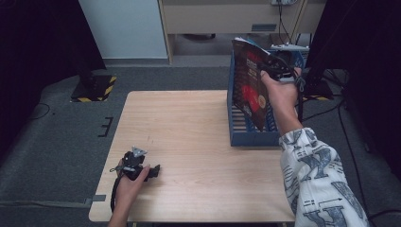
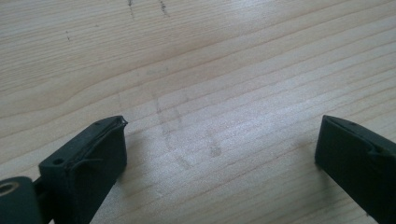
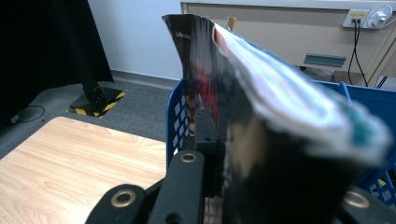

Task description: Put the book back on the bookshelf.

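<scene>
A magazine [image 1: 249, 80] with a dark red and black cover stands on edge, tilted, inside the blue slotted file rack [image 1: 241, 130] at the table's right side. My right gripper [image 1: 273, 66] is shut on the magazine's upper edge, held high over the rack. In the right gripper view the magazine [image 3: 261, 112] rises between the jaws, its page edges fanned and blurred, with the rack's blue wall [image 3: 176, 116] behind it. My left gripper [image 1: 153, 171] rests low on the table near its front left corner. Its jaws stand wide apart over bare wood in the left gripper view [image 2: 219, 144], nothing between them.
The wooden table [image 1: 189, 142] stretches between the two hands. Grey carpet lies around it. A black stand with a yellow-striped base [image 1: 92, 87] sits on the floor at the back left. A beige cabinet [image 1: 227, 19] and cables run along the back wall.
</scene>
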Demonstrator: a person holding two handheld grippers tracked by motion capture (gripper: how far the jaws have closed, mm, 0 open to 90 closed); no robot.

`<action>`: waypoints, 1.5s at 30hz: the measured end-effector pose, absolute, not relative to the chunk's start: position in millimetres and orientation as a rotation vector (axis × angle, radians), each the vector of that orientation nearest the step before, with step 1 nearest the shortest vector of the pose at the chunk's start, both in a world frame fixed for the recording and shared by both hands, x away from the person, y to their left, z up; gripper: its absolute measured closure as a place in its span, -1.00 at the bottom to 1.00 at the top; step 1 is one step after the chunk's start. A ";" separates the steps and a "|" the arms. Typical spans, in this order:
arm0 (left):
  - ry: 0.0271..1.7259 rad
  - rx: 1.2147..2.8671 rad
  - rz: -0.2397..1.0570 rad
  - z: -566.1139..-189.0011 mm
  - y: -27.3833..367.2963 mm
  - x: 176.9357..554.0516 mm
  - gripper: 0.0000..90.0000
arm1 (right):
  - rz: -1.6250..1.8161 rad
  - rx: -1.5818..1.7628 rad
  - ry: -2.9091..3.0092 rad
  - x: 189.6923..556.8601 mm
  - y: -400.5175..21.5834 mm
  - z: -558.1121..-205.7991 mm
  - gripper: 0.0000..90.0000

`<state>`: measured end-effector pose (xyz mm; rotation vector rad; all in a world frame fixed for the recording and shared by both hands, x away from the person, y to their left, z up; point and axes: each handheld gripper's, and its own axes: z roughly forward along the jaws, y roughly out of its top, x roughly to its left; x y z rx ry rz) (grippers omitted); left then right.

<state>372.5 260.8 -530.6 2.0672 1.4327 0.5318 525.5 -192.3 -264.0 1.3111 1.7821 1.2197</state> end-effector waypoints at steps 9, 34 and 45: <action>1.432 2.067 0.532 -530.6 260.7 372.4 -0.96 | 1.221 1.311 1.784 529.4 -183.7 -268.1 0.93; 1.429 2.071 0.528 -530.4 260.3 372.5 -0.96 | 1.229 1.286 1.752 529.8 -180.3 -279.6 0.94; 1.429 2.070 0.528 -530.5 260.3 372.7 -0.96 | 1.239 1.288 1.721 530.2 -179.1 -279.9 0.94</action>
